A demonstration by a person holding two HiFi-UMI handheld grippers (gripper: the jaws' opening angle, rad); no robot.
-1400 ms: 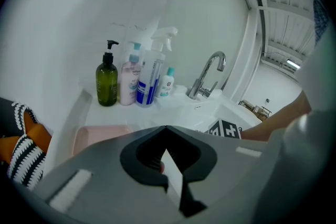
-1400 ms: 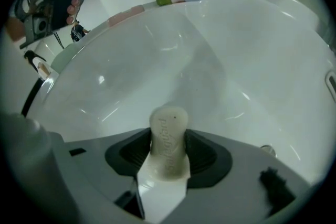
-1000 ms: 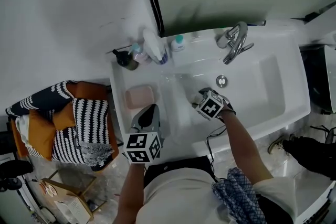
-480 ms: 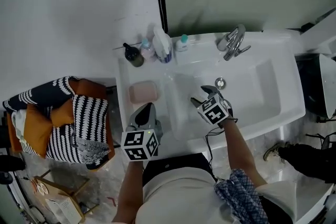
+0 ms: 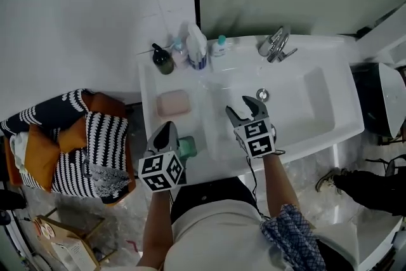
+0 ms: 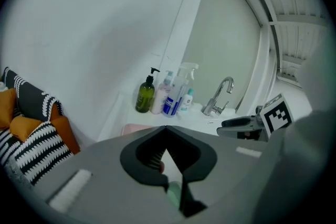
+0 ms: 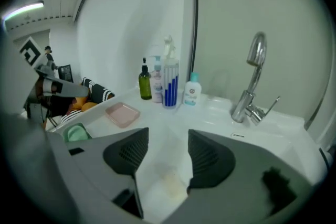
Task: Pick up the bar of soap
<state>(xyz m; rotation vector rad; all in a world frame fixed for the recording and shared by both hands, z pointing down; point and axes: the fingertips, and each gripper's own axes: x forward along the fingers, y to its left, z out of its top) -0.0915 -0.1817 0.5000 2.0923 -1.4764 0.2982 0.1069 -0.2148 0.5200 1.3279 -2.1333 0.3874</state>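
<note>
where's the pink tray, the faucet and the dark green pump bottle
pink tray [image 5: 173,103], head view, middle of its flat inside
faucet [image 7: 244,110], right gripper view, base of the tap body
dark green pump bottle [image 5: 163,62], head view, the bottle's body

White washbasin top holds several bottles, a pink dish and a green dish
</note>
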